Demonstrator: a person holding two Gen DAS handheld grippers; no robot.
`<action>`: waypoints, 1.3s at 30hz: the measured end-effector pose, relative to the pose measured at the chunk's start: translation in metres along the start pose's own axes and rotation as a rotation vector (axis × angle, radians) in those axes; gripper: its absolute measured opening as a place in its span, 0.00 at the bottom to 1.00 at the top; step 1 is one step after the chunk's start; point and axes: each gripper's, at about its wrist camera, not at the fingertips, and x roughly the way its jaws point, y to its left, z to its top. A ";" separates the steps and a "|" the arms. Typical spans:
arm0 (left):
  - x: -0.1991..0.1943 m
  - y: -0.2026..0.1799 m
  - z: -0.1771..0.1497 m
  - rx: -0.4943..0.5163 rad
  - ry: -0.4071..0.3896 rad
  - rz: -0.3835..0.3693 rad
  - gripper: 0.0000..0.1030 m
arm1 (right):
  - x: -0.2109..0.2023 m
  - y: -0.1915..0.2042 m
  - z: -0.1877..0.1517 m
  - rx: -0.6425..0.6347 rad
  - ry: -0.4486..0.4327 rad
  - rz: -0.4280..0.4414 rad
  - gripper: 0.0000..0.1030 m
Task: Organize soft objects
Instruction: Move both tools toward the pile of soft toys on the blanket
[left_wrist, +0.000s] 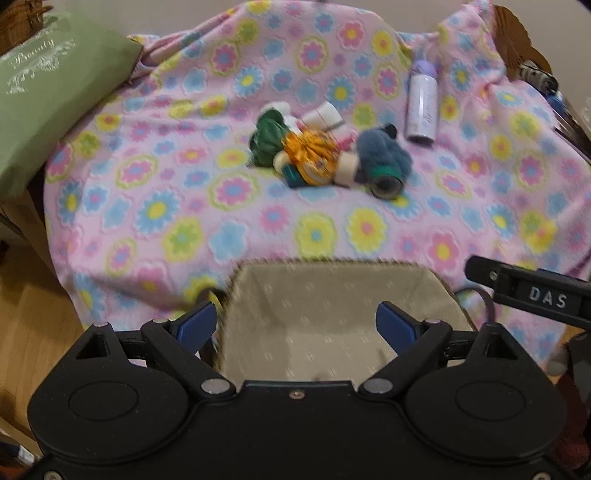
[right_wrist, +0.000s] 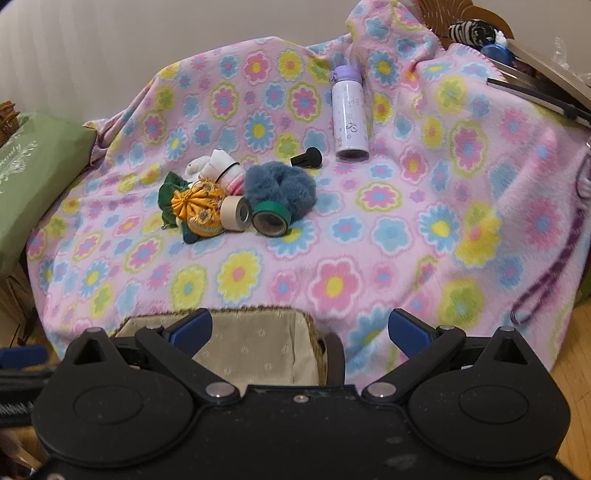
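- Left tool (left_wrist: 295, 321) wide apart, nothing inside, over the basket (left_wrist: 436, 291).
- Right tool (right_wrist: 301, 328) wide apart too, nothing inside, by the basket's right edge.
- Scrunchie (right_wrist: 280, 186) and cloth toys (right_wrist: 199, 206) in a pile mid-blanket (right_wrist: 369, 258), touching tape rolls (right_wrist: 271, 219).
- Bottle (right_wrist: 349, 118) lying behind.
- Black knob (right_wrist: 306, 158) seen only from the right.
- Other tool's arm (left_wrist: 532, 295) seen only from the left.

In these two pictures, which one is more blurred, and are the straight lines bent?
Left wrist view: more blurred; the flowers on the blanket and the basket rim look smeared. Right wrist view: sharper; the bottle and tape rolls are crisp. Both views bend at the edges like a fisheye.
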 end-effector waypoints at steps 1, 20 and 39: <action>0.003 0.002 0.005 -0.001 0.000 0.005 0.88 | 0.005 0.000 0.005 -0.002 0.003 0.001 0.99; 0.106 0.025 0.106 0.034 -0.040 0.107 0.89 | 0.115 0.012 0.080 -0.044 0.060 -0.024 0.99; 0.167 0.009 0.113 0.144 0.017 0.033 0.92 | 0.223 0.024 0.146 -0.010 0.078 0.029 0.99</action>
